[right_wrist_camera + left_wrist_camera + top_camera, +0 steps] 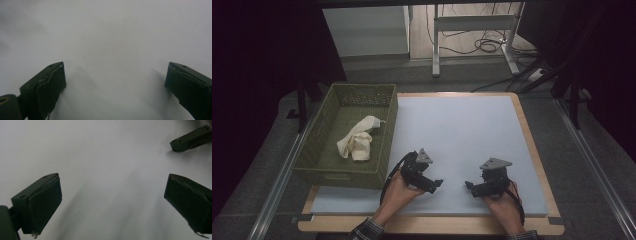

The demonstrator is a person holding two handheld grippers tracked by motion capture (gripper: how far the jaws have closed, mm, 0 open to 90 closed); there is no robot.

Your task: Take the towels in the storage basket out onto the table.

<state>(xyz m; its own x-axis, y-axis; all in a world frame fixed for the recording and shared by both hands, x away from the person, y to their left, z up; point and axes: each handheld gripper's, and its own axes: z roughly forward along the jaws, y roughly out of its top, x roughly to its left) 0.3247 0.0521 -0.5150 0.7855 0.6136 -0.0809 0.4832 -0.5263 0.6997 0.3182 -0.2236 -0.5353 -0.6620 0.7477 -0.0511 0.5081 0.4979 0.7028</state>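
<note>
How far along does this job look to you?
It looks close to finished. Done: a cream cloth lies inside the green basket, beside the pale grey mat. In hand: nothing; the left gripper and the right gripper rest low on the mat, jaws spread wide and holding nothing. Left: no other loose item lies on the mat, so little seems to remain.

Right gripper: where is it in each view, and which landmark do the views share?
High view: right gripper, low, right of centre.
Left gripper view: one jaw, top right corner.
Right gripper view: both jaws, bottom corners, wide apart.
Shared: pale mat.
</note>
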